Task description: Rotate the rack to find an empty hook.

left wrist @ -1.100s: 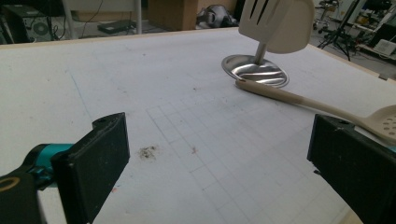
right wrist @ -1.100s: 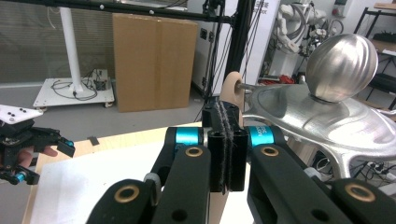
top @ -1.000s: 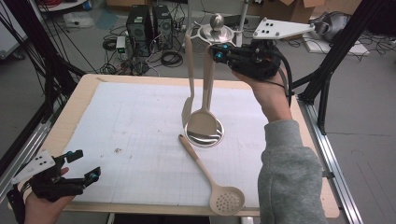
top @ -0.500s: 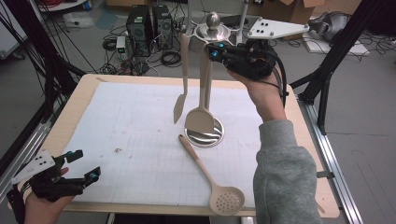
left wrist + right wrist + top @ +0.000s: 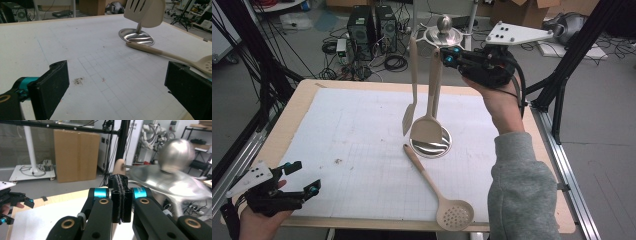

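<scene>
**Right gripper at the rack's hook, wide turner hanging**

Your right gripper (image 5: 447, 55) is clenched on nothing, its tips just beside the handle top (image 5: 119, 166) of the wide turner (image 5: 427, 131). That turner hangs from the rack head (image 5: 443, 24) over the steel base (image 5: 432, 147), with the edge-on turner (image 5: 408, 117) at its 9 o'clock. Draw straight back from the hook, so that you don't set the handles swinging. The slotted spoon (image 5: 437, 190) lies on the table from the base toward 5 o'clock. Your left gripper (image 5: 304, 176) rests released at the table's 8 o'clock corner. The right gripper view shows the pads pressed together and the handle on its hook. The left gripper view shows slots in a hanging blade (image 5: 136, 10).
</scene>
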Demonstrator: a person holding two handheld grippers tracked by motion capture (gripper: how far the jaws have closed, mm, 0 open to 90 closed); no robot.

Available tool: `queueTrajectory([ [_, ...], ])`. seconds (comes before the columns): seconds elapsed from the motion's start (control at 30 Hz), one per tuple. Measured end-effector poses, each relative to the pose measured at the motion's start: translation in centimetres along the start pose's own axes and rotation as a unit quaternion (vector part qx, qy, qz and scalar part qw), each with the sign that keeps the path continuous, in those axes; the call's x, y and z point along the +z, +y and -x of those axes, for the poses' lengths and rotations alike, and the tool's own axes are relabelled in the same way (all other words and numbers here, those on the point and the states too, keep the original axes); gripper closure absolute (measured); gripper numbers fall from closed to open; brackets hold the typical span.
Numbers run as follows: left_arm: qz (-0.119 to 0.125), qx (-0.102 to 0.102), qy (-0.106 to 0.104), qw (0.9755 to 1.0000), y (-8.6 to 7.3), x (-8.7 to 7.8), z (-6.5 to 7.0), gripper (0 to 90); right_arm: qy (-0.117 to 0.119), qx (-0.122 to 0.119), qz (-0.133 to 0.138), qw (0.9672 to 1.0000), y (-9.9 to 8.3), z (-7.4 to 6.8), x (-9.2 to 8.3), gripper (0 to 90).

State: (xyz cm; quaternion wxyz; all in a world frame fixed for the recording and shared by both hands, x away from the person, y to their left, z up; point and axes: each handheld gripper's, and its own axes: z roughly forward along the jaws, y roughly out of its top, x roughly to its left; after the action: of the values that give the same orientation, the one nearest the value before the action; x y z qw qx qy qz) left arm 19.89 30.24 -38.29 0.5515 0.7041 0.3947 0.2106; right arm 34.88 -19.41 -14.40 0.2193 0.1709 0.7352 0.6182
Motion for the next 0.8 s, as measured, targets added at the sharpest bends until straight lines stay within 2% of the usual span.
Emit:
queueTrajectory([
  [0.13, -0.003, 0.002, -0.001, 1.0000, 0.0, 0.0, 0.1, 6.2, -0.011, 0.005, 0.004, 0.9999, -0.3, 0.5, -1.5, 90.0],
  [0.27, -0.004, 0.002, -0.001, 1.0000, 0.0, 0.1, 0.1, 6.2, -0.044, 0.016, 0.007, 0.9989, -0.7, 1.4, -2.9, 90.0],
  [0.43, -0.004, 0.002, -0.002, 1.0000, 0.0, 0.3, 0.2, 6.2, -0.082, 0.028, -0.001, 0.9963, -1.0, 2.5, -3.7, 90.0],
  [0.5, -0.005, 0.001, -0.002, 1.0000, 0.0, 0.3, 0.2, 6.2, -0.087, 0.032, -0.003, 0.9957, -1.2, 2.8, -3.8, 90.0],
  [0.57, -0.006, 0.001, -0.001, 1.0000, -0.1, 0.3, 0.1, 6.2, -0.081, 0.034, -0.001, 0.9962, -1.3, 2.9, -3.7, 90.0],
  [0.67, -0.007, -0.001, 0.001, 1.0000, -0.2, 0.2, -0.1, 6.2, -0.065, 0.023, 0.003, 0.9976, -1.1, 2.6, -3.4, 90.0],
  [0.8, -0.006, -0.002, 0.001, 1.0000, -0.2, 0.2, -0.1, 6.1, -0.068, 0.018, -0.002, 0.9975, -0.9, 2.5, -3.4, 90.0],
])
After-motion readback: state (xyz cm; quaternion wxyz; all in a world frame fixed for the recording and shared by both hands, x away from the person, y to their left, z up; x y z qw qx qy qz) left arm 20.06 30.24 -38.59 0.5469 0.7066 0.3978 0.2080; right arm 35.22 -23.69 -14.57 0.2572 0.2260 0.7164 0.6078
